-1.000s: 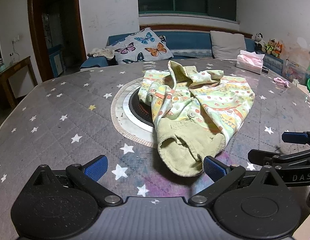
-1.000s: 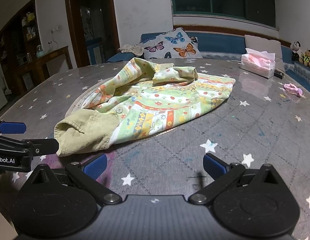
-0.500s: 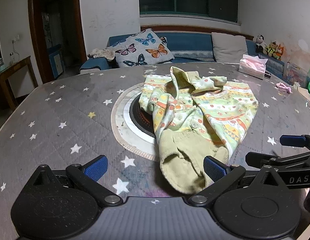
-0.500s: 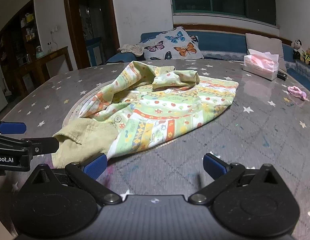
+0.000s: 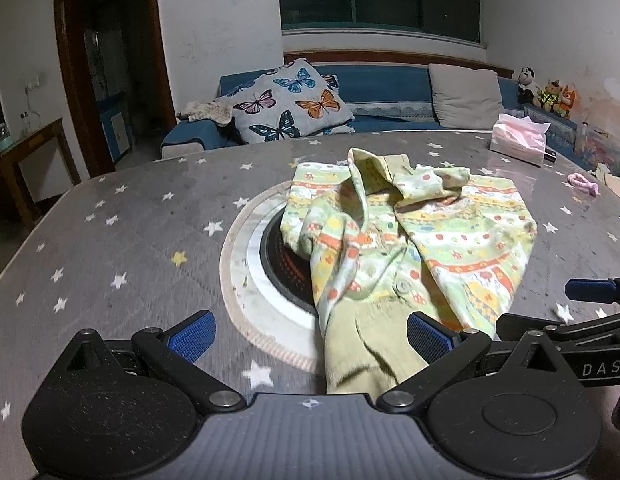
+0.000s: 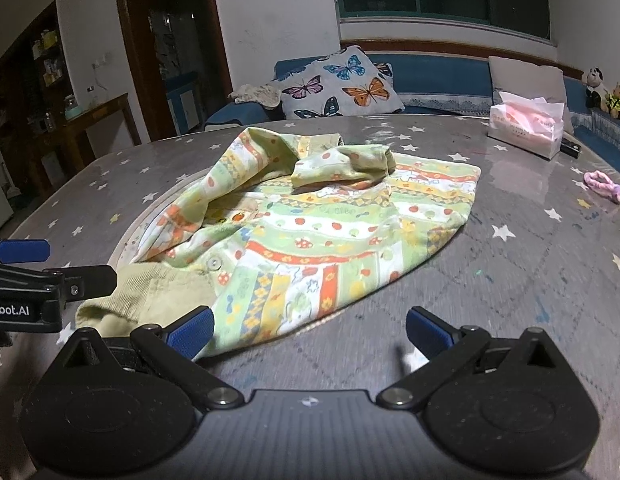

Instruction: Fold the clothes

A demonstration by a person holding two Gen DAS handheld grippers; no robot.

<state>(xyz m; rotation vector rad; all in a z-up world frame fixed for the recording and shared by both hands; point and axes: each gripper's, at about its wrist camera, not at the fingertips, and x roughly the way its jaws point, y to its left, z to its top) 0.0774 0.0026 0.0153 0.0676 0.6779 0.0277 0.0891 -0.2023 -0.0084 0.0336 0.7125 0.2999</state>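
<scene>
A small green patterned garment (image 5: 413, 236) lies crumpled on the grey star-print table (image 5: 122, 236), partly over a round inset burner (image 5: 278, 272). Its plain olive cuff (image 5: 361, 344) reaches between the fingers of my open left gripper (image 5: 310, 336). In the right wrist view the garment (image 6: 317, 232) spreads ahead, and its near hem lies by the left fingertip of my open right gripper (image 6: 310, 332). Each gripper shows at the edge of the other's view: the right gripper (image 5: 589, 300) and the left gripper (image 6: 38, 276). Neither holds cloth.
A tissue box (image 6: 527, 128) stands at the table's far right, with a pink hair tie (image 6: 601, 184) near it. A blue sofa with a butterfly cushion (image 5: 290, 100) lies beyond the table. A wooden side table (image 6: 86, 120) stands at left.
Both grippers have moved forward toward the garment. The olive cuff now lies between the left gripper's fingers, and the hem has reached the right gripper's left fingertip.
</scene>
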